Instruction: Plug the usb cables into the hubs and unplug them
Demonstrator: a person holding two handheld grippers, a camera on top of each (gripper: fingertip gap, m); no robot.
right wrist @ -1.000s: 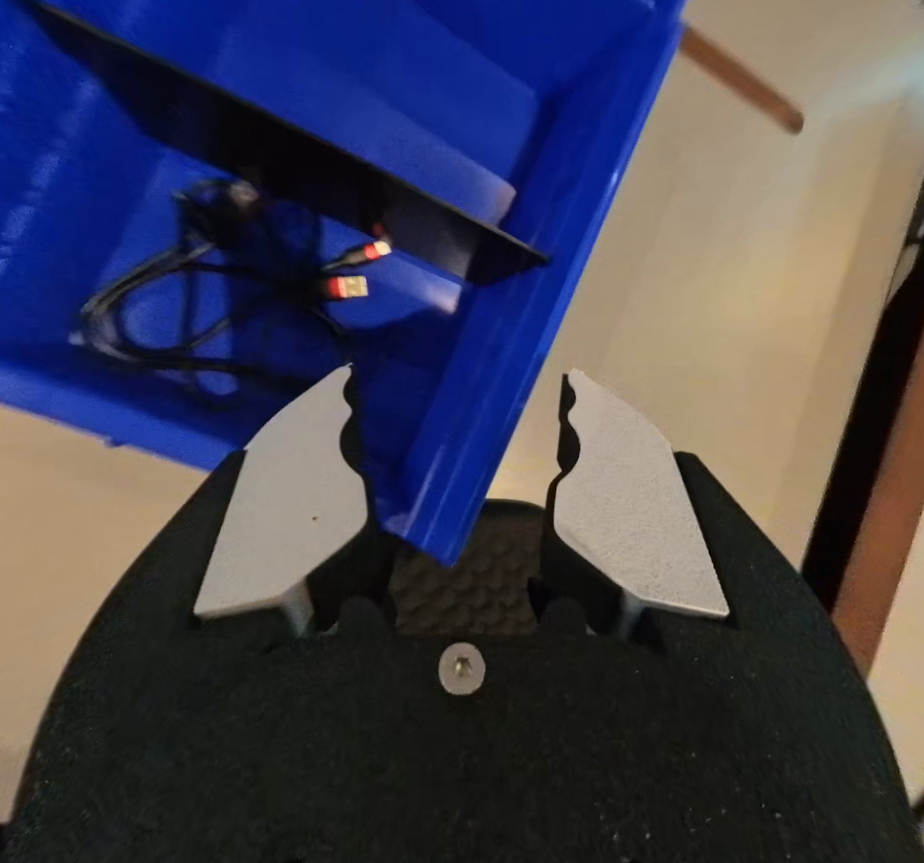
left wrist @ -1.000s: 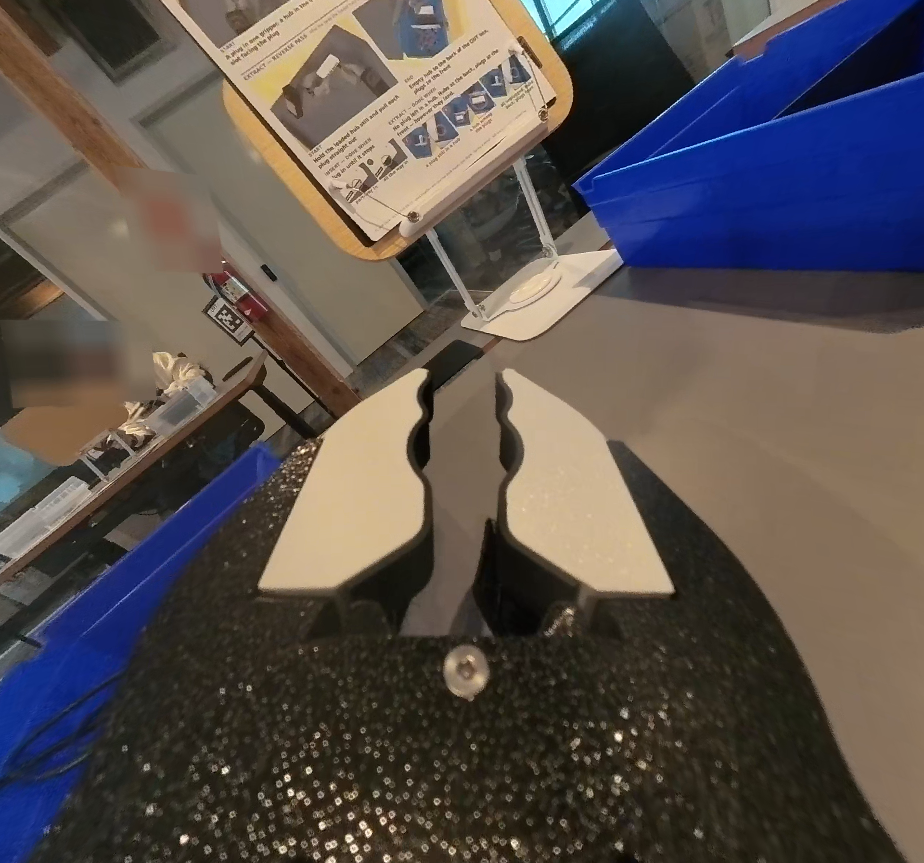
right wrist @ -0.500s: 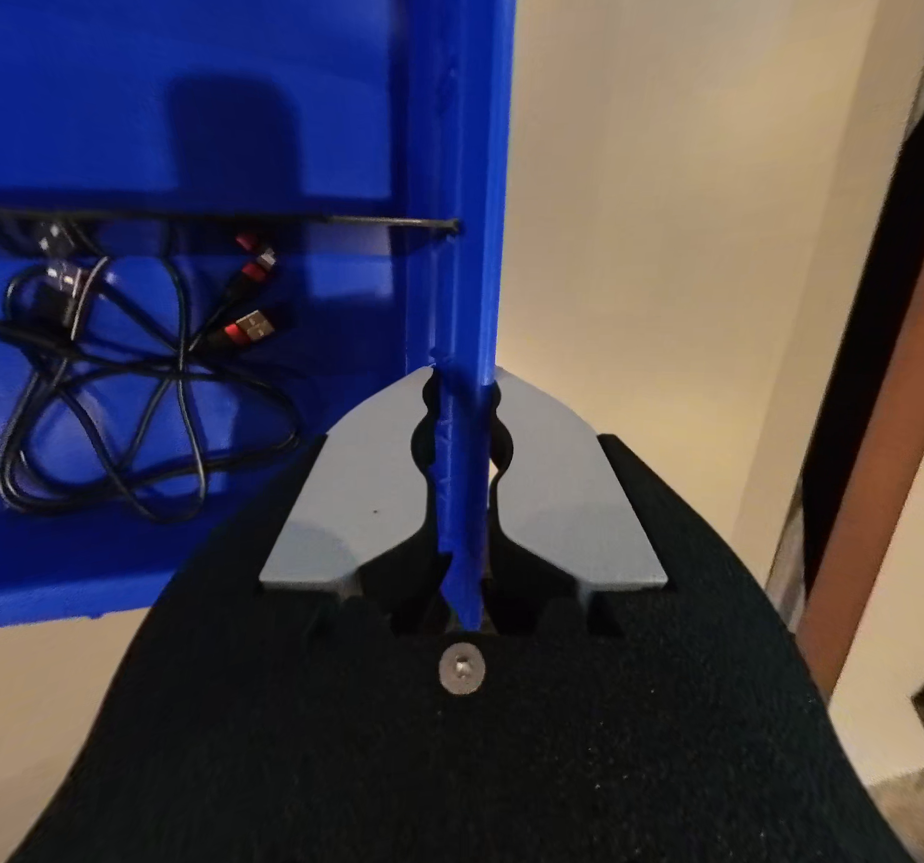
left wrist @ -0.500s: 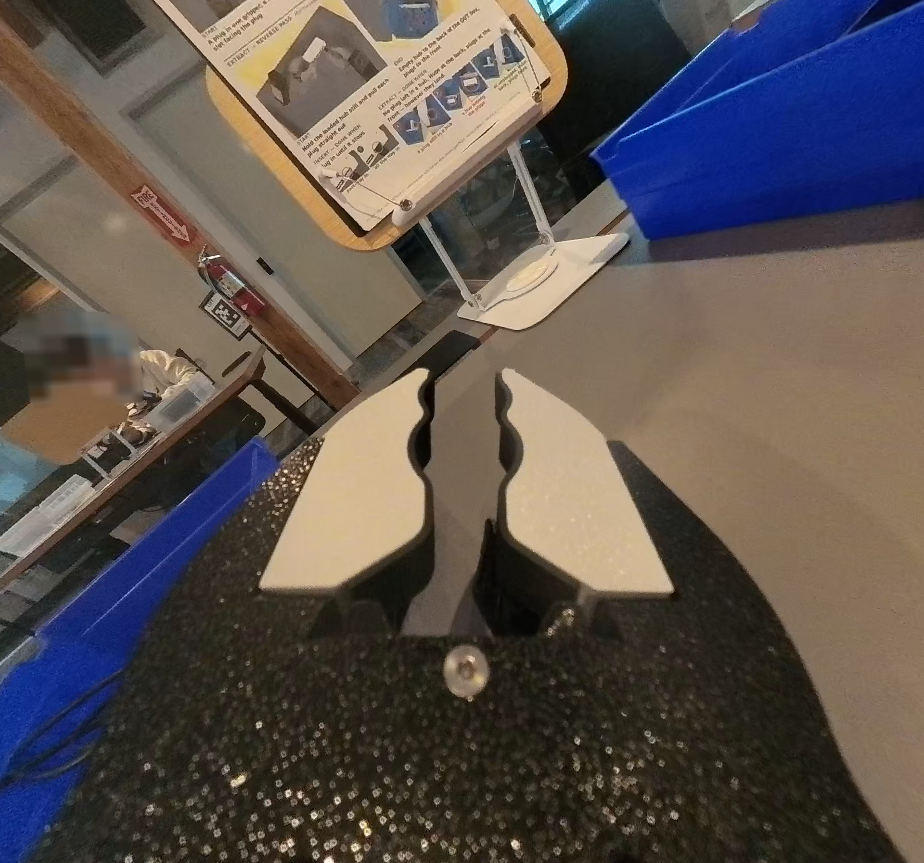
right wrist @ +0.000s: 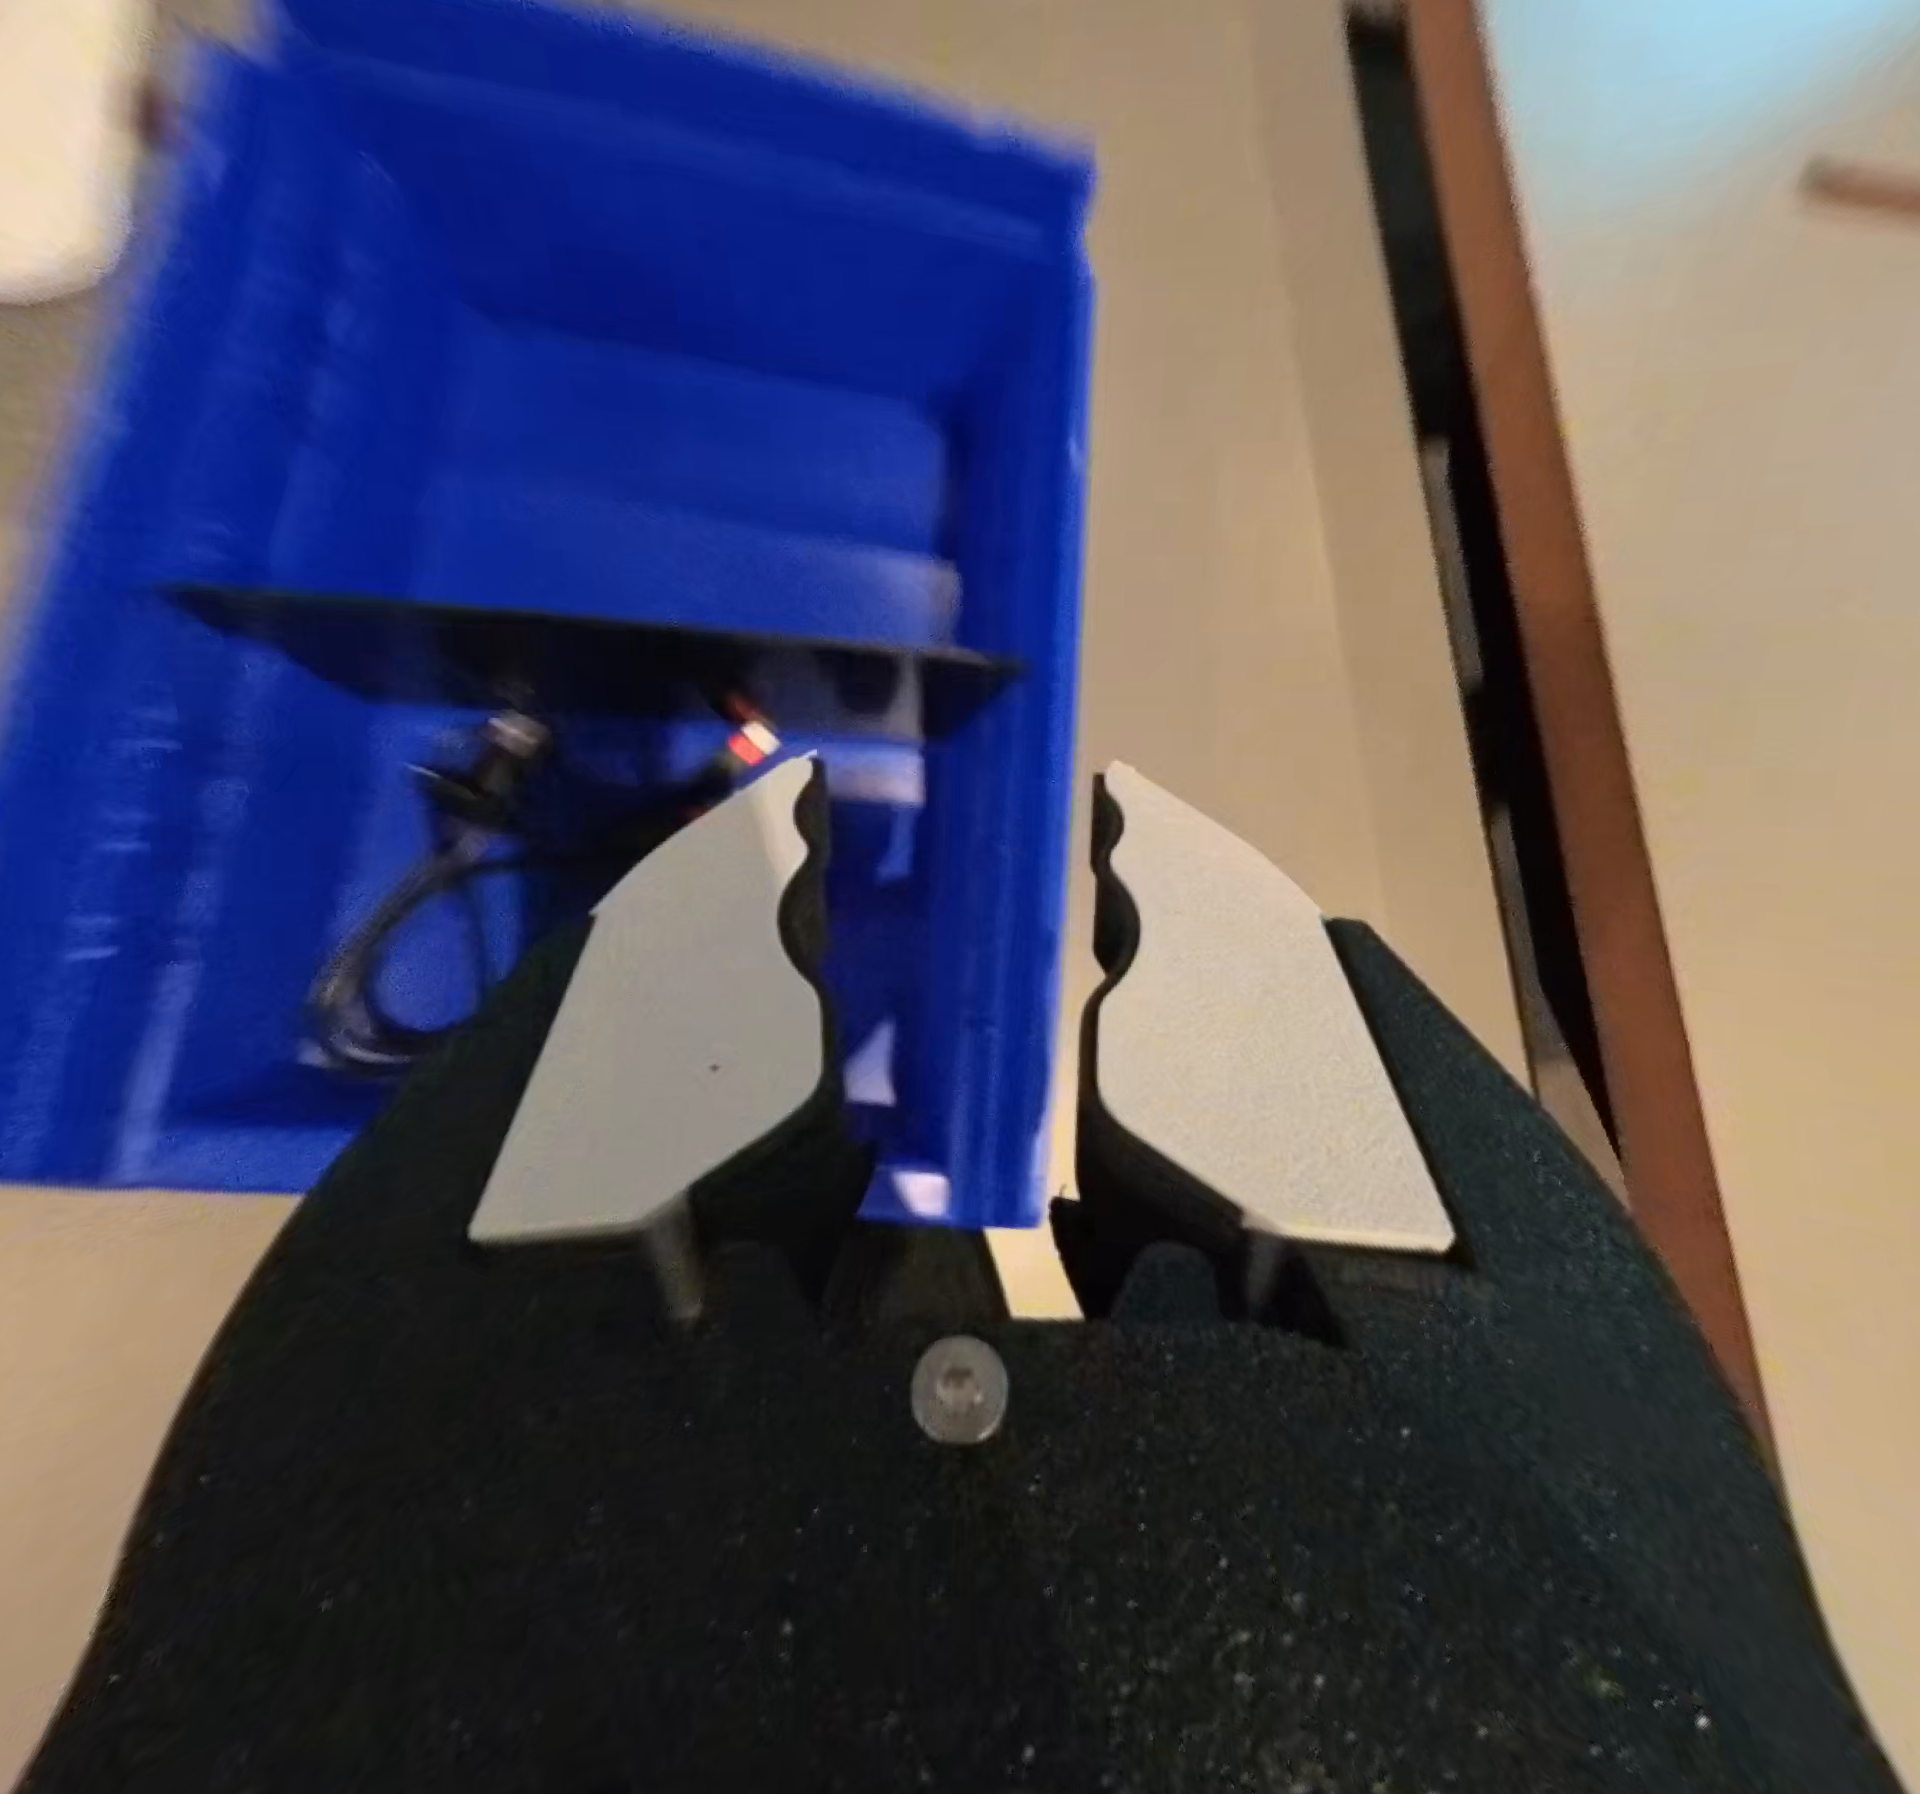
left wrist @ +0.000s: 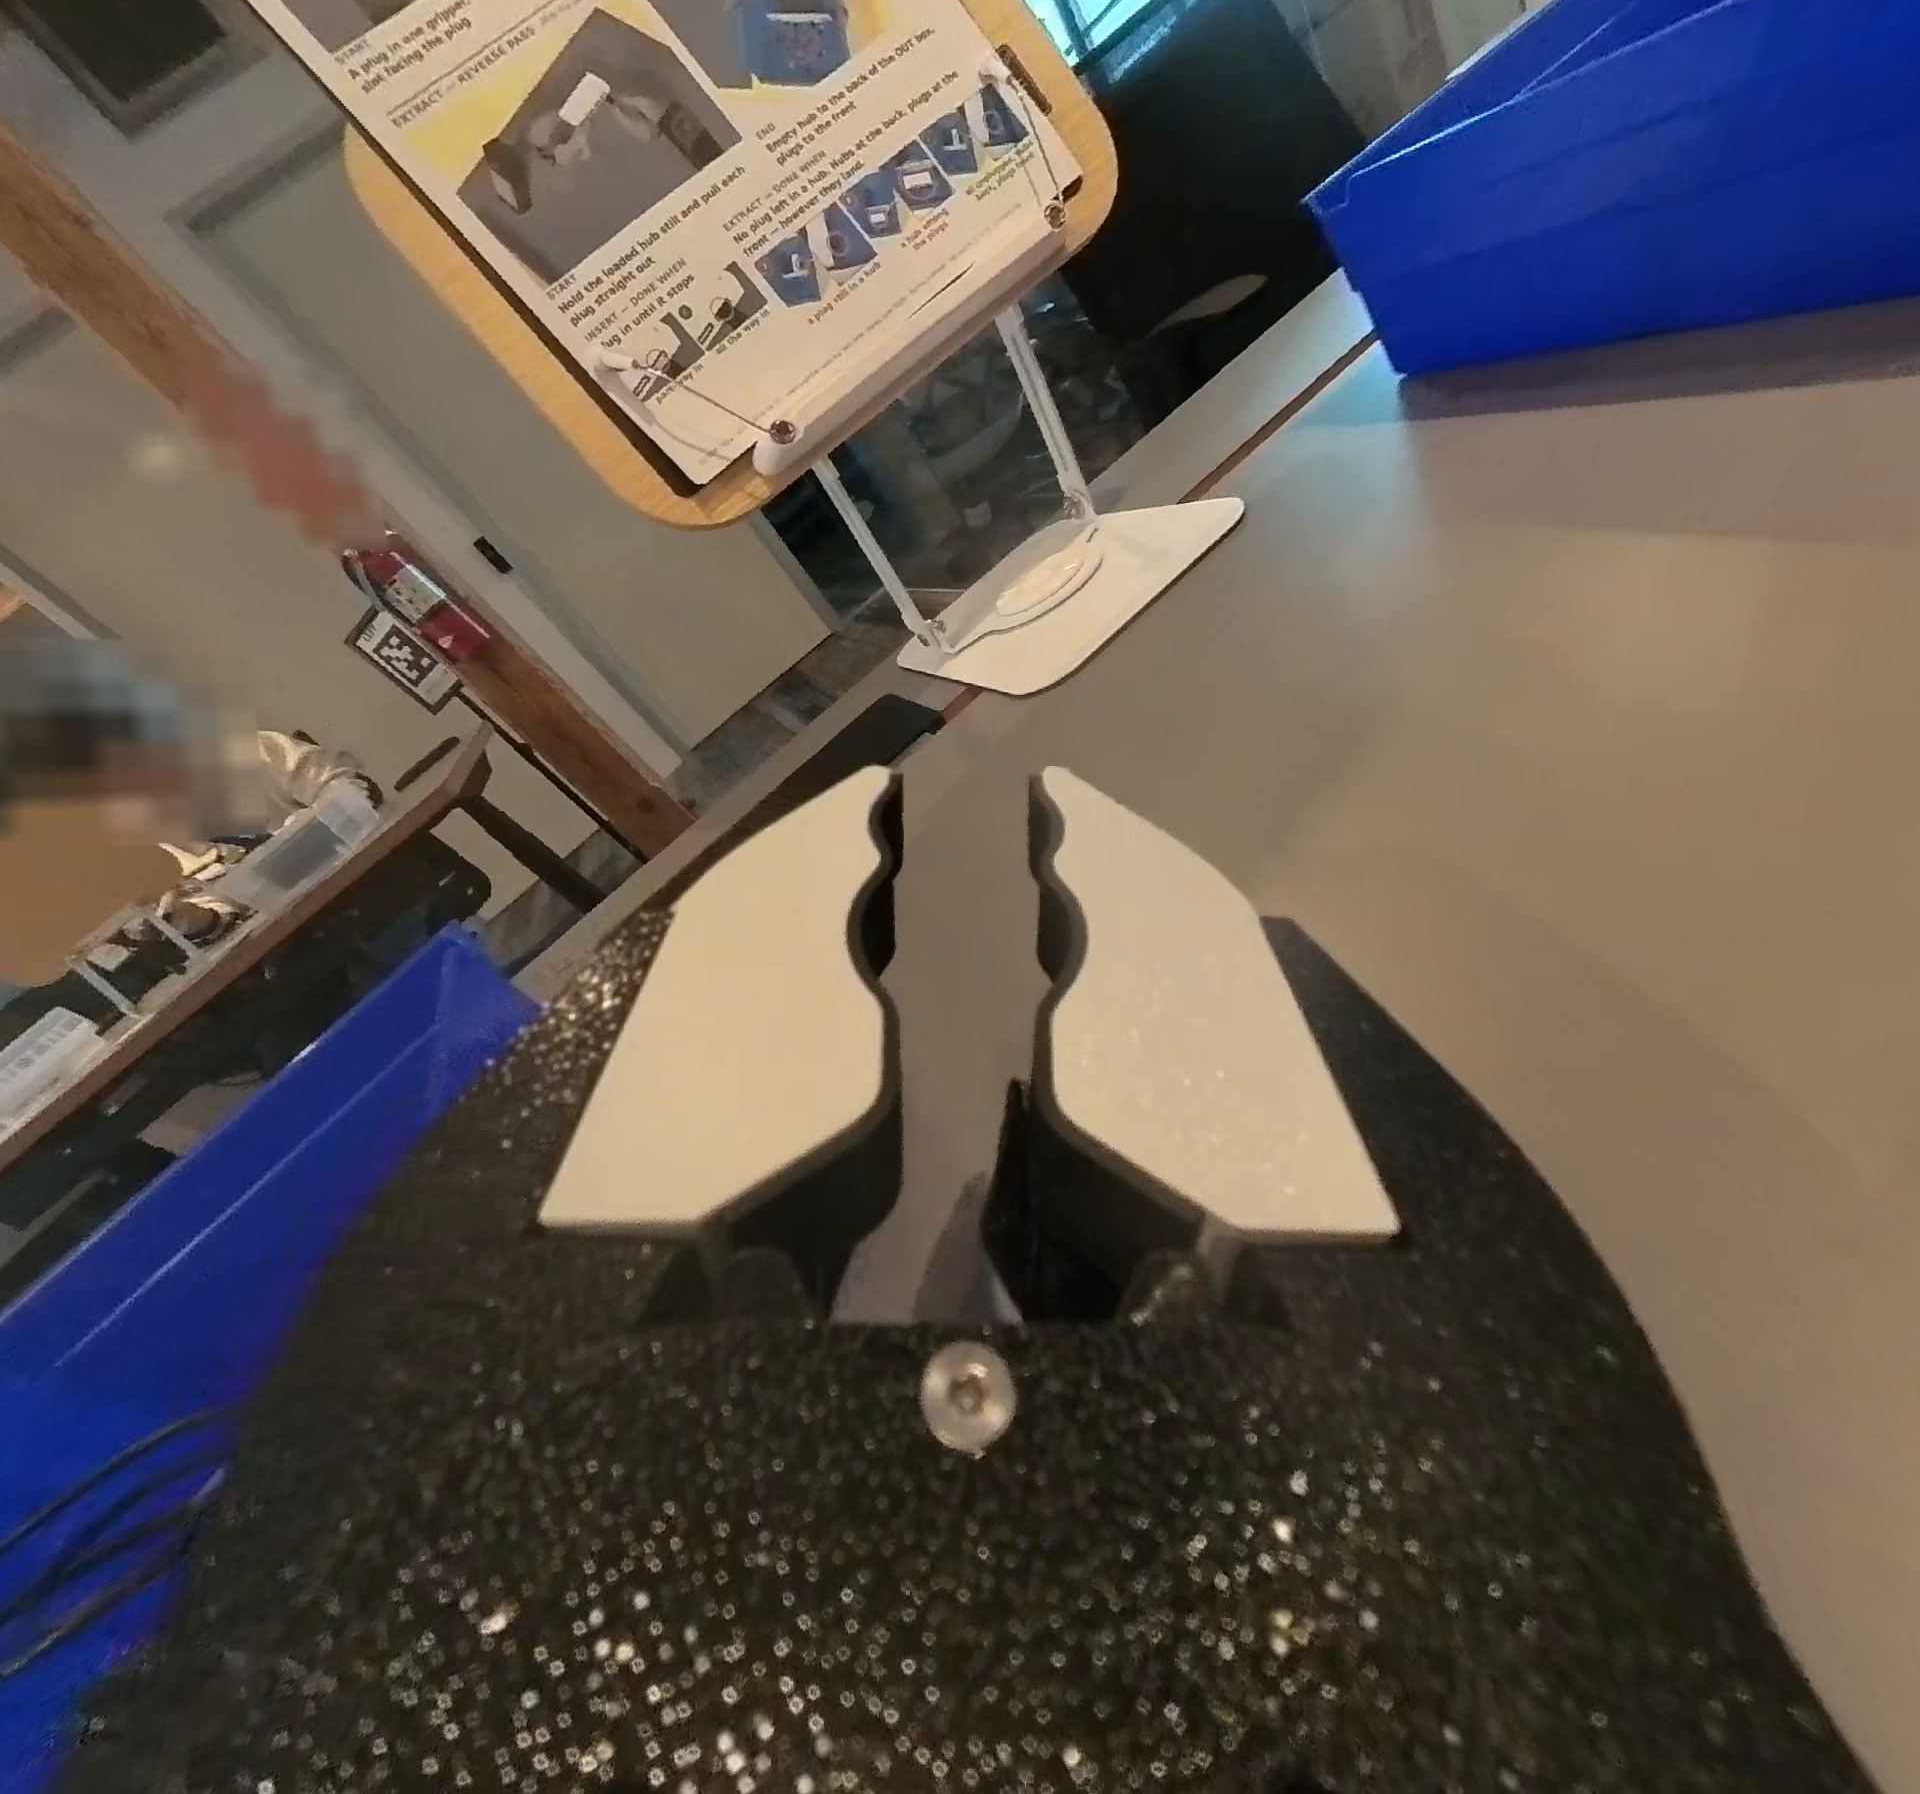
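Observation:
In the right wrist view a blue bin [right wrist: 644, 217] stands on a pale table. A black divider [right wrist: 582, 643] splits it. Black USB cables [right wrist: 416, 923] with a red-collared plug [right wrist: 748, 742] lie in its near compartment. My right gripper [right wrist: 958, 773] is open and empty. Its fingers stand on either side of the bin's right wall [right wrist: 1023, 913] without gripping it. This view is blurred by motion. My left gripper [left wrist: 961, 783] has a narrow gap between its fingers, holds nothing and hovers low over the grey table [left wrist: 1558, 809]. I see no hub clearly.
In the left wrist view an instruction board [left wrist: 727, 134] on a white stand [left wrist: 1070, 591] is at the table's far edge. Blue bins [left wrist: 1662, 186] stand at the far right. Another blue bin [left wrist: 208, 1173] is close on the left. A brown table edge [right wrist: 1538, 601] runs along the right.
My right gripper was shut on the bin's right wall half a second ago; now it has opened and drawn back. The bin has turned in view. My left gripper barely moved.

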